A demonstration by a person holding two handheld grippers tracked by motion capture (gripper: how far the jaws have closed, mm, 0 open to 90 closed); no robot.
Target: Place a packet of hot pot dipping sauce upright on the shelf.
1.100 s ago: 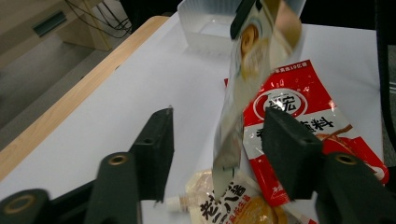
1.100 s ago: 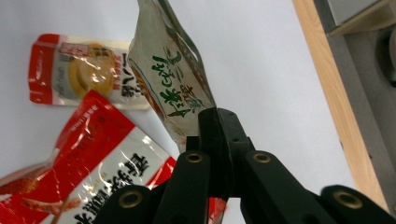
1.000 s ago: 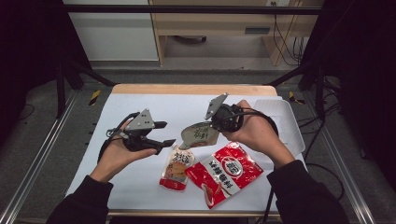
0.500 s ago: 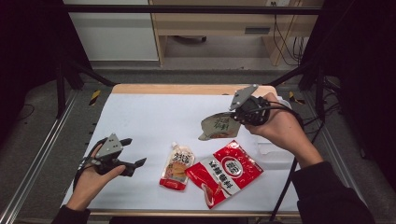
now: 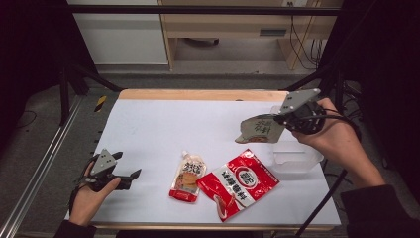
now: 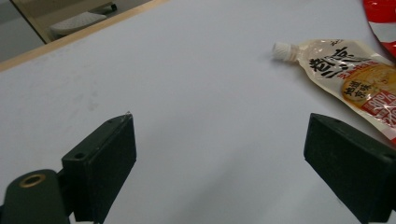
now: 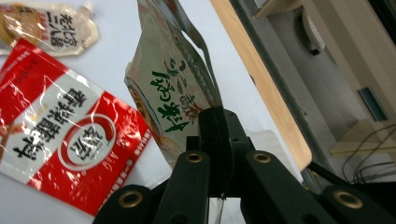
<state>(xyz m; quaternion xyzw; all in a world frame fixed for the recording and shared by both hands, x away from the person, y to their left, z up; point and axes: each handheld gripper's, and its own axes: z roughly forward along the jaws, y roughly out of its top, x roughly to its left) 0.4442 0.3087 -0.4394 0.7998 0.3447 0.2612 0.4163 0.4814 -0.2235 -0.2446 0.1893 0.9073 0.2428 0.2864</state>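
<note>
Silver pouch (image 5: 258,130) pinched in your right claw (image 5: 280,119) above the clear tub (image 5: 296,157), your left claw (image 5: 128,174) spread wide over the white tabletop (image 5: 198,124), red packet (image 5: 238,182) lying flat.

- The table (image 5: 163,124) has a white top with a wooden far edge.
- A spouted pouch (image 5: 187,176) lies flat right of the left fingers (image 5: 132,174).
- A red packet (image 5: 238,182) touches the pouch.
- A clear container (image 5: 297,157) sits below the right fingers.
</note>
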